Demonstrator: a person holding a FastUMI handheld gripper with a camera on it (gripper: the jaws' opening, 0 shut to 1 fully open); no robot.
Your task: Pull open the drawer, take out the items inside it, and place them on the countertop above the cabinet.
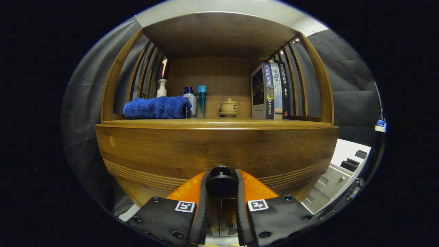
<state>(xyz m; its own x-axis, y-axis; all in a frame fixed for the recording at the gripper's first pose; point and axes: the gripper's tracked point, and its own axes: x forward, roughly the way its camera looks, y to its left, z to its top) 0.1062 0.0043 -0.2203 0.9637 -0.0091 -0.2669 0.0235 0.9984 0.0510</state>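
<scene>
Knob (221, 181) of the drawer sits between my fingers (204, 192), which are clenched on it from either side, the gripper (221, 187) square to the wooden drawer front (212, 151). I judge this to be the opening step: the grasp is made and the drawer looks shut or barely started, its contents hidden from me. The next move, I think, calls for a straight pull back toward me, keeping the fingers level so the knob does not slip out. Above the drawer, at twelve o'clock, lies the table (219, 122) where the items must go; it already carries a blue towel (156, 107) at ten o'clock, bottles (196, 100) beside it, a small lidded pot (229, 107) and books (271, 90) at one o'clock, leaving free space along its front edge.
</scene>
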